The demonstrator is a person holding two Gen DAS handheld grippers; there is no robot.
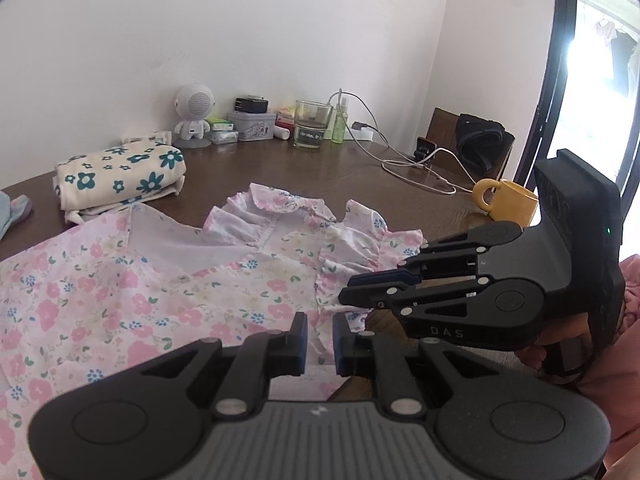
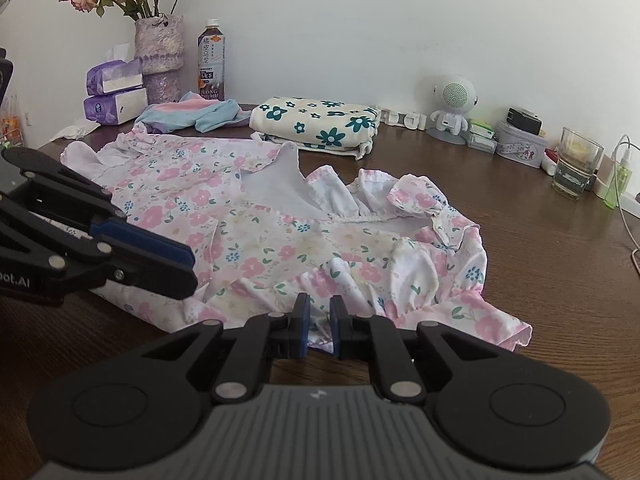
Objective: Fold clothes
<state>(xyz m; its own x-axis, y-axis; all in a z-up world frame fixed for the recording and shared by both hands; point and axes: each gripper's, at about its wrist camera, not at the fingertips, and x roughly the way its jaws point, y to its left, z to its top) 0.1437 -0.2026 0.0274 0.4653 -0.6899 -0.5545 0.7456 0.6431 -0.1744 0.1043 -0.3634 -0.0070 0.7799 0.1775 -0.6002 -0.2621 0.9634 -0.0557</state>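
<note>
A pink floral dress (image 1: 120,300) lies spread on the dark wooden table (image 1: 280,168), partly folded over, collar and ruffled sleeves toward the far right; it also shows in the right wrist view (image 2: 260,240). My left gripper (image 1: 320,344) is shut on a ruffled hem edge of the dress at its near side. My right gripper (image 2: 320,330) is shut on the dress hem close beside it; it shows in the left wrist view (image 1: 344,300), its fingers pinching the fabric. The left gripper shows in the right wrist view (image 2: 192,272) at the left, closed on the cloth.
A folded cream cloth with teal flowers (image 2: 316,124) lies behind the dress. A pastel garment (image 2: 200,114), tissue packs (image 2: 116,96), a vase (image 2: 160,56) and a bottle (image 2: 211,64) stand far left. A glass (image 1: 312,124), cables (image 1: 404,168), a yellow mug (image 1: 506,200) and a white speaker figure (image 1: 194,114) stand along the back and right.
</note>
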